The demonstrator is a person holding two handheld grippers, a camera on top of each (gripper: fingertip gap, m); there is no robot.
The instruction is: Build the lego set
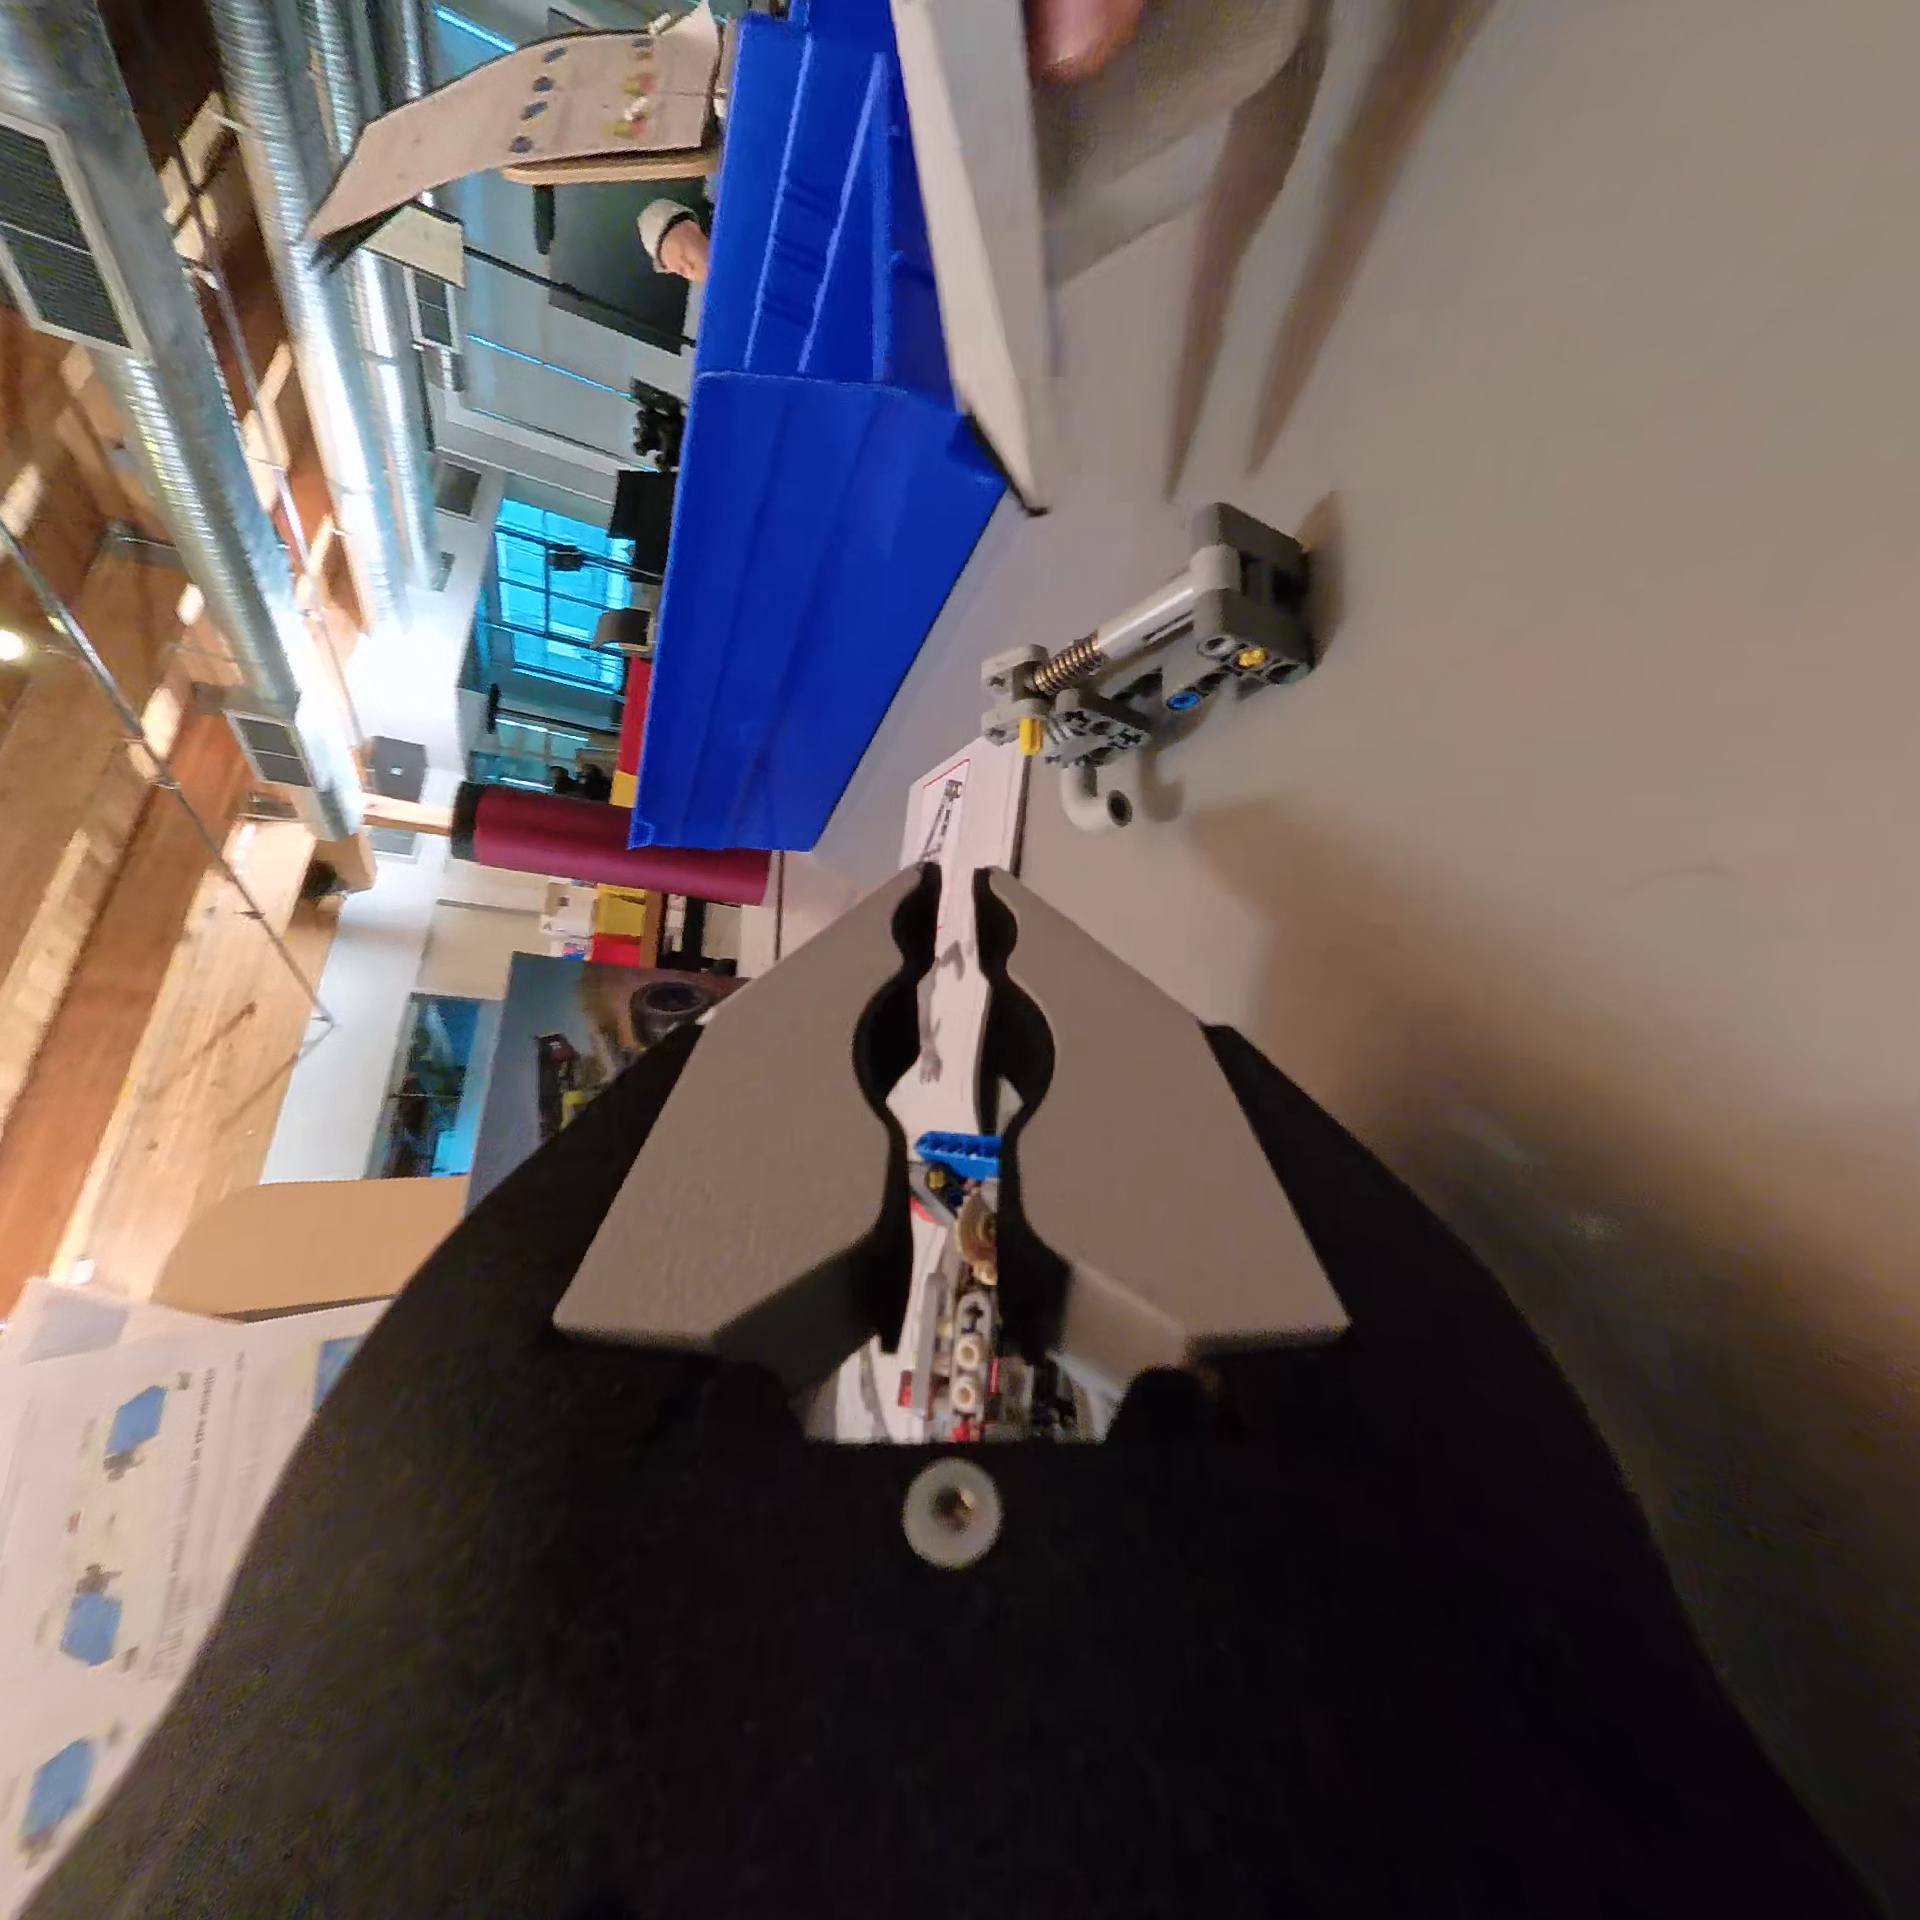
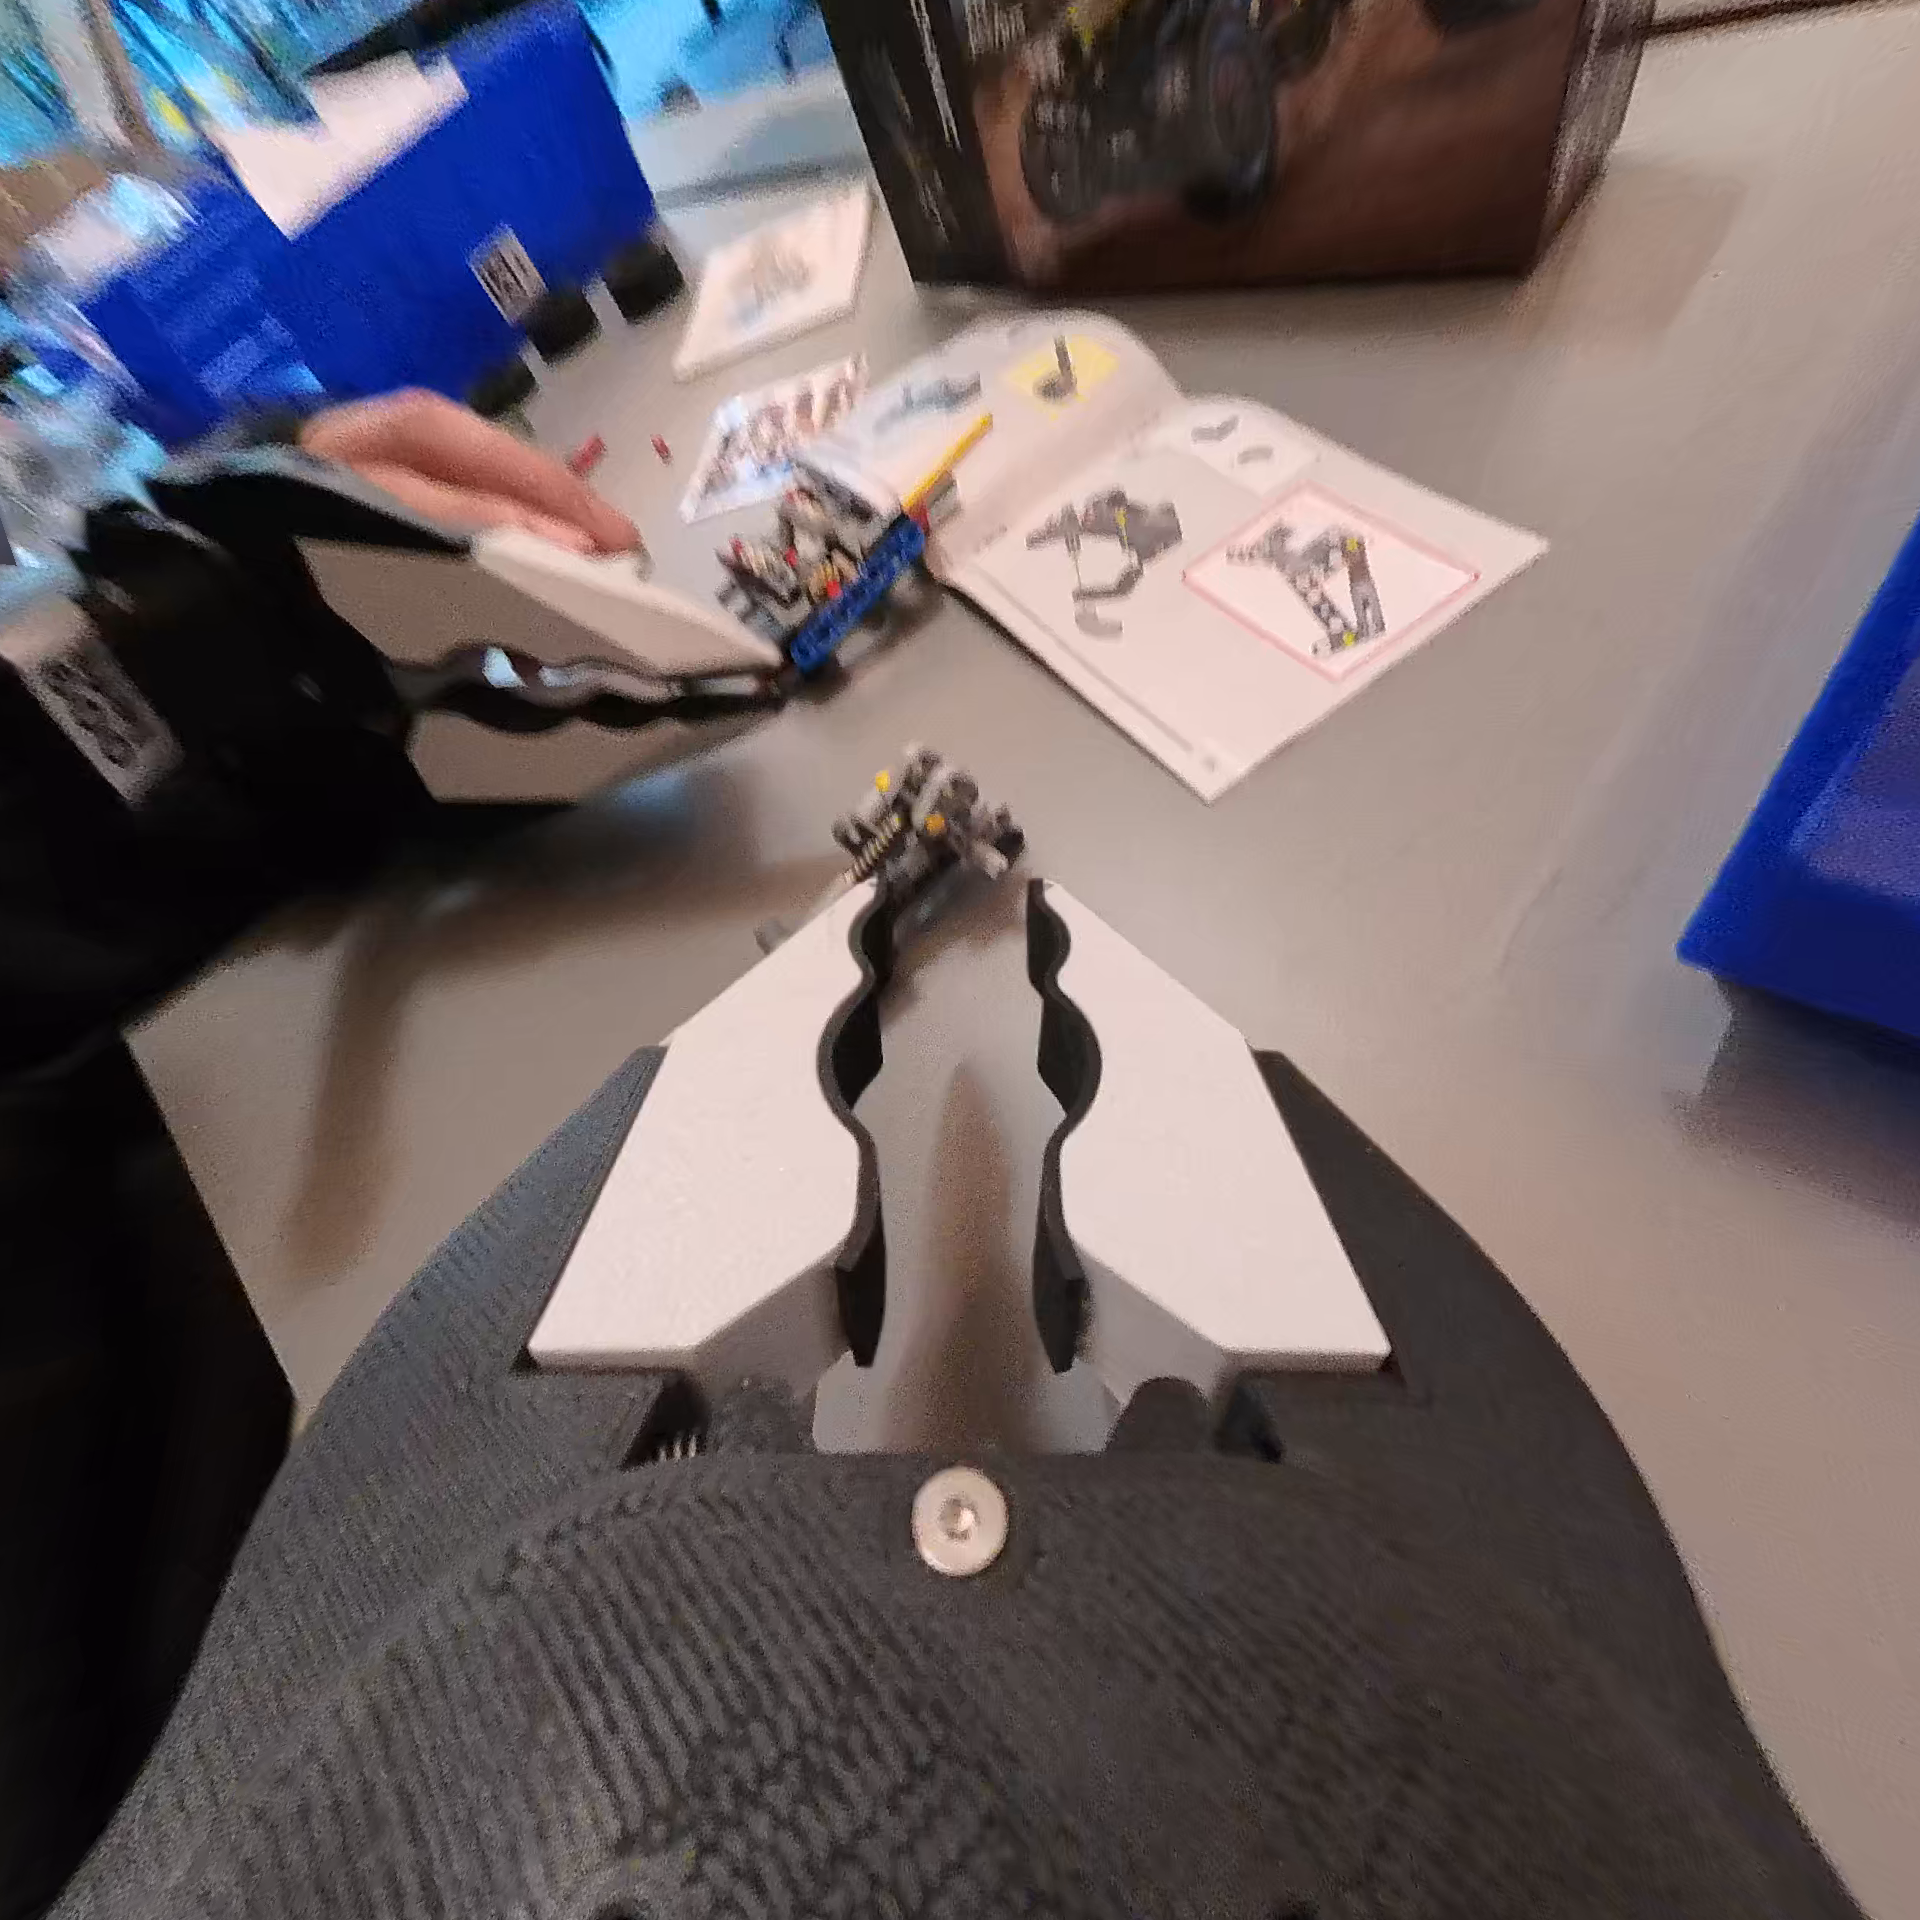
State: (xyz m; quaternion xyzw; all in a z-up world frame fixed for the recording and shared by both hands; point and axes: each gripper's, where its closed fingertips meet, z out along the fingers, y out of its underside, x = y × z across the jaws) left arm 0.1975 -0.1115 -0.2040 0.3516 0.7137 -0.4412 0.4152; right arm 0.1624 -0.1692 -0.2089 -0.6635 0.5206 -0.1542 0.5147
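A small grey lego sub-assembly with a metal spring point(image 1: 1143, 665) lies on the grey table; it also shows in the right wrist view point(image 2: 930, 821). My right gripper point(image 2: 951, 899) is open and empty, its tips just short of that piece. It shows at the top of the left wrist view point(image 1: 987, 208). My left gripper point(image 1: 956, 883) lies on its side, nearly shut with only a narrow slit. In the right wrist view its tips point(image 2: 774, 660) are at the end of the blue beam point(image 2: 857, 592) of a larger lego assembly point(image 2: 800, 561). That assembly shows through the slit point(image 1: 961, 1247).
An open instruction booklet point(image 2: 1195, 603) lies behind the larger assembly. The dark lego box point(image 2: 1247, 135) stands at the back. Blue bins stand at the right point(image 2: 1829, 831) and back left point(image 2: 416, 208). Loose sheets point(image 2: 774, 275) and small red parts point(image 2: 587, 452) lie nearby. Spacing between my two grippers at the tips: around 8 centimetres.
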